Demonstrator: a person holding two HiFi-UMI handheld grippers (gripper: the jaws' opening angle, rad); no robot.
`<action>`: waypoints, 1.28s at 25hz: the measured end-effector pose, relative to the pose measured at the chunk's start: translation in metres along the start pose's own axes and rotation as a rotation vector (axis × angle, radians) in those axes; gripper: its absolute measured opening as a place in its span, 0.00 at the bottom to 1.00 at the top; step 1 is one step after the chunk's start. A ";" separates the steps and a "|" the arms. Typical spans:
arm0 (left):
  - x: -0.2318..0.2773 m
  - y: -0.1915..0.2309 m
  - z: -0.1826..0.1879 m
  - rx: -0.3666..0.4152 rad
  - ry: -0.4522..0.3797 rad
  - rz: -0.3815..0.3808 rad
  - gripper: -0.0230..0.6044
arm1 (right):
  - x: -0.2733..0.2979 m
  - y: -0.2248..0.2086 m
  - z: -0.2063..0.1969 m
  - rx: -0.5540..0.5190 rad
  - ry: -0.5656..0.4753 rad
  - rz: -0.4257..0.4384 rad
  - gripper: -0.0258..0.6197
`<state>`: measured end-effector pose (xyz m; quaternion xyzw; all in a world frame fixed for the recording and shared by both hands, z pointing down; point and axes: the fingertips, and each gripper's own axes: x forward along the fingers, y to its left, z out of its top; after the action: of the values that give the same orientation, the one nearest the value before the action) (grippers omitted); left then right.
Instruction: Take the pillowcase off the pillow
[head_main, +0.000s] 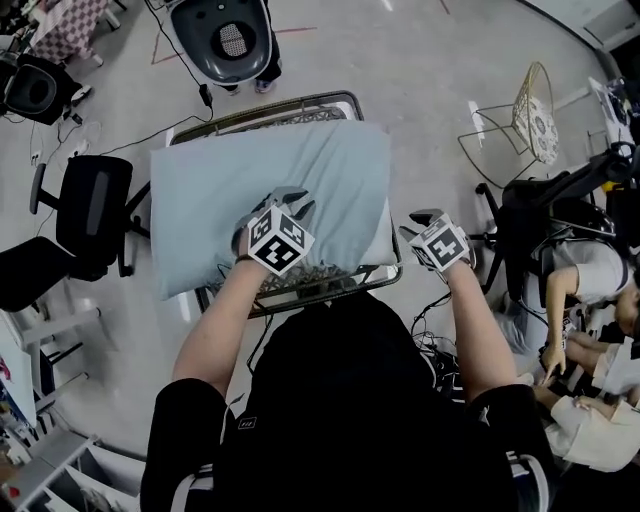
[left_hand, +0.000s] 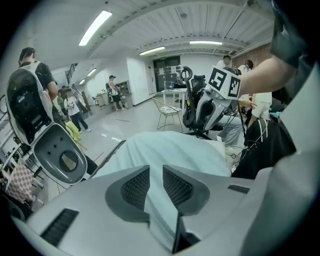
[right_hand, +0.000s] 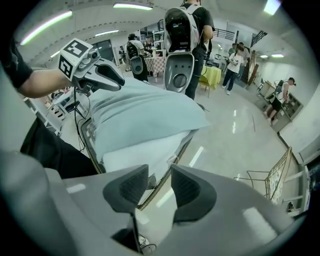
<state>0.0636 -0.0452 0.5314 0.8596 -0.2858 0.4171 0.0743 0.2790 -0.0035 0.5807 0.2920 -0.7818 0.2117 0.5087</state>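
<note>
The pillow (head_main: 384, 240) lies on the bench (head_main: 300, 102) in its blue pillowcase (head_main: 260, 175), the left claw (head_main: 292, 205) over it and the right claw (head_main: 425, 218) by its open end are a bit open and hold nothing, so next, I think, one must pinch the pillowcase and pull

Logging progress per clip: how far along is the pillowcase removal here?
Barely started. Done: only a white strip of pillow shows at the open end of the pillowcase. In hand: nothing; the left gripper hovers over the case, jaws apart, and the right gripper stands open and empty beside the table. Left: grip the case and pull it off entirely.
</note>
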 end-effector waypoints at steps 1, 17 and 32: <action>0.008 0.006 0.007 0.005 0.004 0.000 0.16 | 0.004 -0.009 0.004 0.007 -0.006 -0.001 0.28; 0.156 0.134 0.052 -0.206 0.127 0.039 0.26 | 0.135 -0.125 0.070 0.325 -0.136 0.204 0.29; 0.179 0.146 0.022 0.026 0.368 -0.031 0.06 | 0.129 -0.129 0.167 0.269 -0.347 0.248 0.31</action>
<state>0.0849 -0.2509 0.6367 0.7740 -0.2487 0.5697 0.1203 0.2135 -0.2345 0.6378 0.2908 -0.8521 0.3212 0.2934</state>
